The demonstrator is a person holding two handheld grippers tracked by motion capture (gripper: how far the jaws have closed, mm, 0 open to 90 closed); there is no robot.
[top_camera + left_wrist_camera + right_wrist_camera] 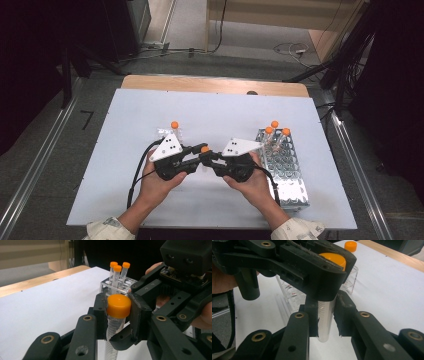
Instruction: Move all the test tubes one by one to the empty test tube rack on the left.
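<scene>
At the centre of the high view, one clear graduated tube (111,335) with an orange cap (119,305) stands upright between both tools. The left gripper (117,312) clamps its cap; the right gripper (325,318) pinches its body. Three more capped tubes (same kind) stand in the rack (290,172) at right, and one (174,125) sits upper left.

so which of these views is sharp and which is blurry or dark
High view: soft, white table evenly lit, surroundings dark. Left gripper view: orange cap of the held tube fairly sharp, near jaw links blurred, backdrop black. Right gripper view: tube between the jaws in focus, the other gripper looms dark and blurred up close.
</scene>
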